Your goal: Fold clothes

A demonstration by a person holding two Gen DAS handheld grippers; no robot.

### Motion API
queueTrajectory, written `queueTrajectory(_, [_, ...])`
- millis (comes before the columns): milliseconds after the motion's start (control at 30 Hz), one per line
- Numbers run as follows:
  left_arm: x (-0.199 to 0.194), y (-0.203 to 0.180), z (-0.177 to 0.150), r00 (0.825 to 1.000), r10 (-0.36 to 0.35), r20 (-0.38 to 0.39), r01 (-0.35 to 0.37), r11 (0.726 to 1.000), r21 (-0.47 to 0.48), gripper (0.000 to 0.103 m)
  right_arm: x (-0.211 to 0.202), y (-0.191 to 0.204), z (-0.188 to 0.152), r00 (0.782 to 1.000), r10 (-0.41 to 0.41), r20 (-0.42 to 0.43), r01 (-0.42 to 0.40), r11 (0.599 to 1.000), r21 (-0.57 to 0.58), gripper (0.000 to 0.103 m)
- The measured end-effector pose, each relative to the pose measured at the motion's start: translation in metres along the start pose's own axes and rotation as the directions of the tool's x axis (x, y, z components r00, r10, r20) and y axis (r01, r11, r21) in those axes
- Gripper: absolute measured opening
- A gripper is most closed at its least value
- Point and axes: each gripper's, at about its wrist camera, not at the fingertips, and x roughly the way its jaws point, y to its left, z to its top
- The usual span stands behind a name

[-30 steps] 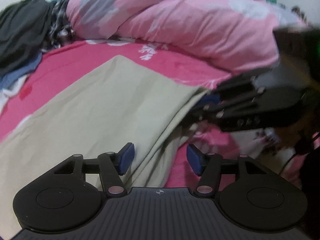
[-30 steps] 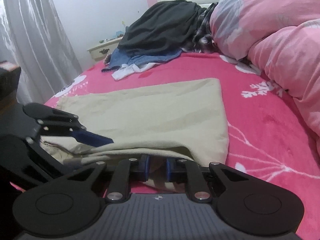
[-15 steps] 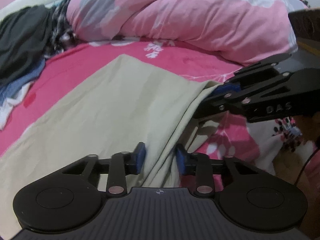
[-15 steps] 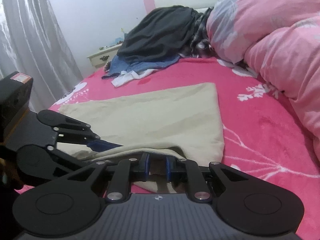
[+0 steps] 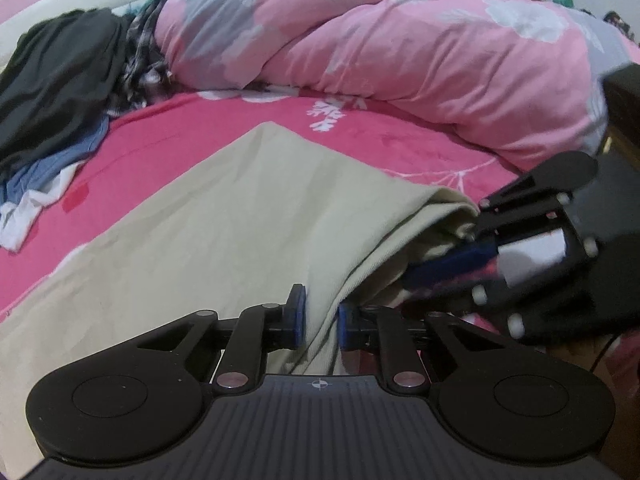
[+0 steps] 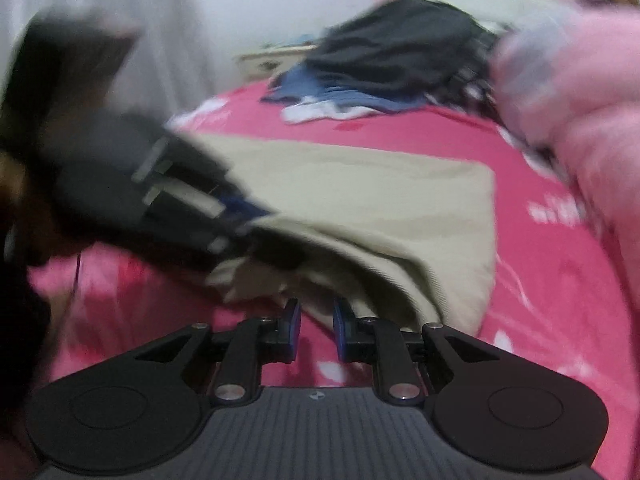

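A beige garment (image 5: 240,220) lies flat on the pink bed sheet (image 5: 160,140), and its near edge is lifted into a fold. My left gripper (image 5: 322,318) is closing, and its blue pads press on that near edge. In the left wrist view my right gripper (image 5: 444,256) reaches into the fold from the right. The right wrist view is blurred by motion. There my right gripper (image 6: 317,320) is opening. Pink sheet shows between its pads, and the garment (image 6: 380,184) edge sits just past its tips. The left gripper (image 6: 264,228) comes in from the left.
A bulky pink duvet (image 5: 400,40) fills the far right side of the bed. A pile of dark, blue and white clothes (image 5: 60,72) lies at the head end. A pale nightstand (image 6: 276,54) and a curtain (image 6: 160,20) stand beyond the bed.
My left jaws went from wide apart to closed on the garment's near edge. My right gripper rolled, its pads parted a little, and the cloth edge came out from between them.
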Motion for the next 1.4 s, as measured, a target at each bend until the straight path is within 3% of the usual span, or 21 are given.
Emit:
queueTrajectory(33, [0.000, 0.000, 0.000, 1.000, 0.004, 0.004, -0.004, 1.000, 0.001, 0.014, -0.001, 0.005, -0.001, 1.000, 0.001, -0.006, -0.001, 0.999, -0.036, 0.019])
queueTrajectory(400, [-0.004, -0.005, -0.002, 0.999, 0.022, 0.031, -0.022, 0.999, 0.024, 0.014, 0.021, 0.009, 0.003, 0.996, -0.077, -0.039, 0.077, 0.997, -0.007, 0.016])
queueTrajectory(500, [-0.003, -0.012, -0.005, 0.999, 0.033, 0.024, -0.035, 0.995, 0.090, 0.016, 0.016, 0.002, 0.007, 0.991, -0.128, 0.028, 0.125, 0.987, 0.105, 0.014])
queueTrajectory(567, [-0.002, -0.017, -0.006, 0.999, 0.040, 0.016, -0.042, 0.991, 0.127, 0.019, 0.017, -0.002, 0.008, 0.989, -0.145, 0.028, 0.138, 0.977, 0.163, 0.010])
queueTrajectory(833, [0.002, -0.022, -0.007, 0.997, 0.076, 0.006, -0.076, 0.984, 0.159, 0.025, 0.013, 0.003, 0.008, 0.968, -0.228, 0.102, 0.208, 0.963, 0.173, 0.005])
queueTrajectory(1133, [-0.008, -0.019, -0.002, 0.999, 0.022, 0.023, -0.024, 0.996, 0.090, 0.037, 0.015, -0.005, 0.009, 0.973, -0.221, 0.071, 0.202, 0.956, 0.211, 0.005])
queueTrajectory(1400, [-0.003, -0.030, -0.001, 0.999, 0.025, 0.036, -0.030, 0.989, 0.145, 0.048, 0.012, -0.009, 0.009, 0.973, -0.219, 0.069, 0.198, 0.953, 0.228, 0.005])
